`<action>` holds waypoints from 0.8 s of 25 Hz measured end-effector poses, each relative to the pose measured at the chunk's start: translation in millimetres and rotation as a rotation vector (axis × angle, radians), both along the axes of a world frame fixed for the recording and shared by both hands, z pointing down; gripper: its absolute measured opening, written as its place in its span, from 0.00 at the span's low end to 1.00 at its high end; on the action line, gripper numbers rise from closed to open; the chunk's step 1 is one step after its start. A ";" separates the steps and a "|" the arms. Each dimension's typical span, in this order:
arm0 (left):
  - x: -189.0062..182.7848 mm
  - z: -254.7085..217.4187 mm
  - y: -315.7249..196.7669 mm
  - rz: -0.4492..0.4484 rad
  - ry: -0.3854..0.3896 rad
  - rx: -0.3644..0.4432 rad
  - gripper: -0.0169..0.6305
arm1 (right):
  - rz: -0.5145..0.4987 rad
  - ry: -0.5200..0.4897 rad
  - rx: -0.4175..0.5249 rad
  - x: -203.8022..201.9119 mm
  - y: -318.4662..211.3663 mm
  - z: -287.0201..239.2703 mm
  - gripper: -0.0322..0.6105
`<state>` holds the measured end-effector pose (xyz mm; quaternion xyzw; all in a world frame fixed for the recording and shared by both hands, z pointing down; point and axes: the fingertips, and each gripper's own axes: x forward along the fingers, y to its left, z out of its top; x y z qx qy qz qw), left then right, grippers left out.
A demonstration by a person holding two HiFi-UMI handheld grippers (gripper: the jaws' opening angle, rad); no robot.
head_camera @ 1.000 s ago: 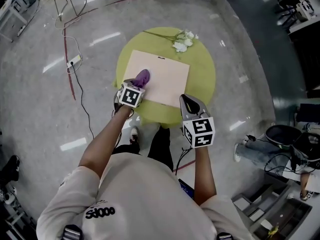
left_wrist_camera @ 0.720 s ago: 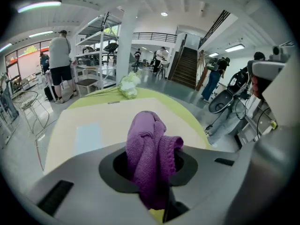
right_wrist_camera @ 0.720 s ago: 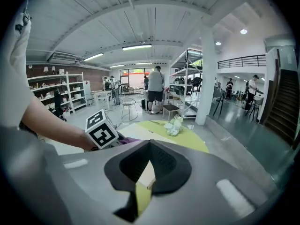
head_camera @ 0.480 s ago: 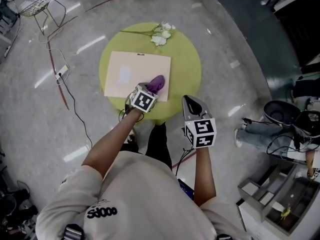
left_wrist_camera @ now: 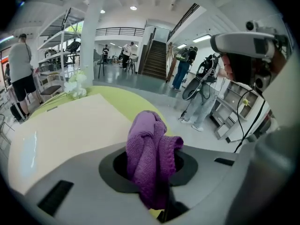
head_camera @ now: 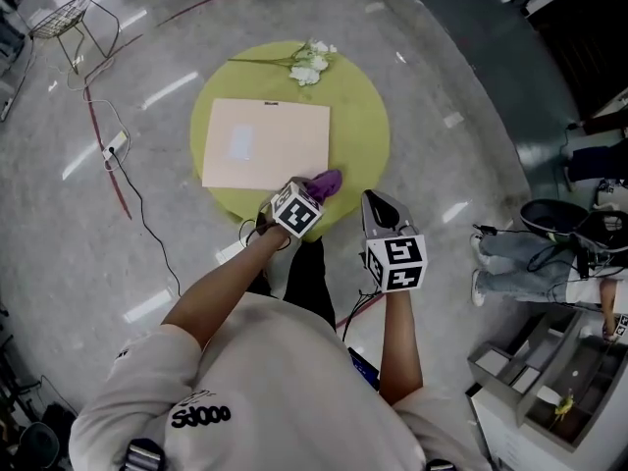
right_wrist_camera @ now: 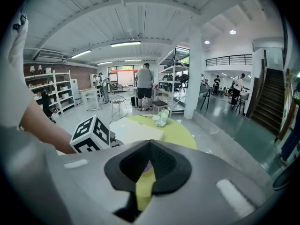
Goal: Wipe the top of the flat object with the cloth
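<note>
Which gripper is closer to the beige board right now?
Left. The left gripper, holding the purple cloth, sits just off the board at its near right corner; the right gripper hangs by the table edge, farther right.

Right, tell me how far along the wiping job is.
Done: unclear; the board shows only one paler patch. In hand: the left tool grips the purple cloth at the board's near right corner, partly over the green table. Left: any wiping to come needs the cloth fully on the board. The right tool is shut, empty.
</note>
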<state>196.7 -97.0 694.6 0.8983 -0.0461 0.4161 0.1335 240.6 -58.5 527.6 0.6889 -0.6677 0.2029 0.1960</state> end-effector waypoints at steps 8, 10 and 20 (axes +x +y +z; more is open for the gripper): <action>-68.1 -3.6 -31.2 -0.140 0.015 -0.029 0.17 | -0.104 -0.026 0.006 -50.9 -25.9 3.1 0.06; -91.7 -2.9 -46.6 -0.203 0.020 -0.029 0.17 | -0.143 -0.037 0.004 -67.5 -36.1 7.0 0.06; -203.5 -2.4 -116.2 -0.522 0.008 -0.034 0.17 | -0.304 -0.067 0.026 -139.2 -80.9 11.3 0.06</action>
